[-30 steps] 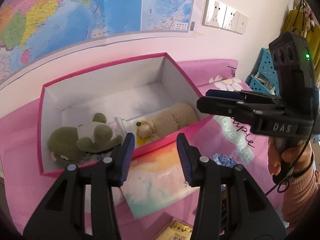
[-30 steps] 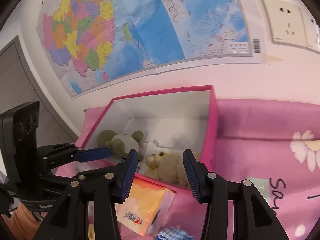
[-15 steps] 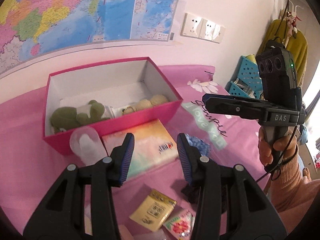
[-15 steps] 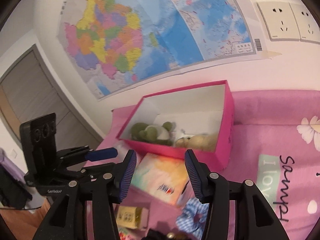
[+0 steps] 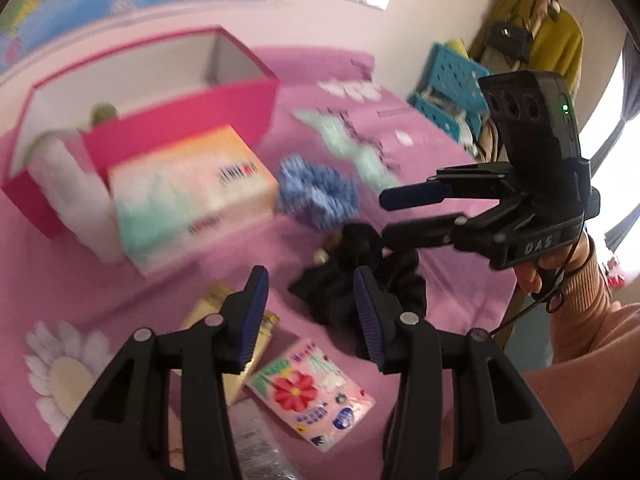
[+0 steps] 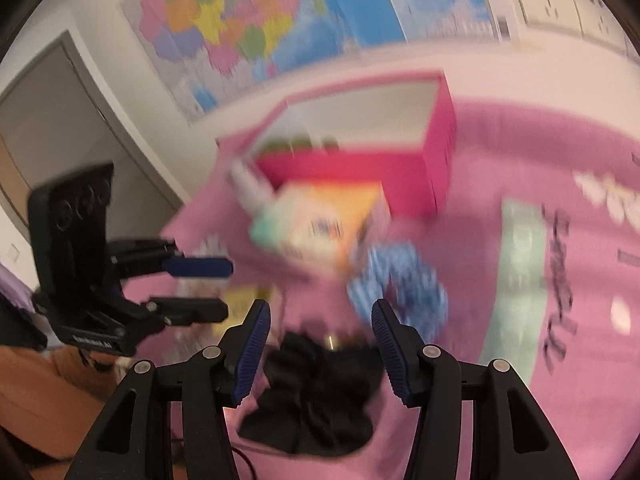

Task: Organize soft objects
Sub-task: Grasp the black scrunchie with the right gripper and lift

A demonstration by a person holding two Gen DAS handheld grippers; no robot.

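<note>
A: Scrunchies first — where are they?

B: The black scrunchie [image 6: 316,392] lies on the pink cloth [image 6: 480,400] at the bottom centre of the right wrist view, between the two sides of the right gripper [image 6: 320,354]. The blue checked scrunchie [image 6: 400,284] sits just above it, right of centre, beside the tissue pack [image 6: 320,228].

A: Does anything grip them?

B: No. The right gripper's jaws have just been opening, with the black scrunchie under the gap but not pinched. The left gripper [image 5: 310,320] stands fairly narrow and holds nothing; it hangs over the cloth at lower centre.

A: And the box?

B: The pink box [image 5: 180,120] is at upper left in the left wrist view, behind the tissue pack; both pictures are blurred.
</note>
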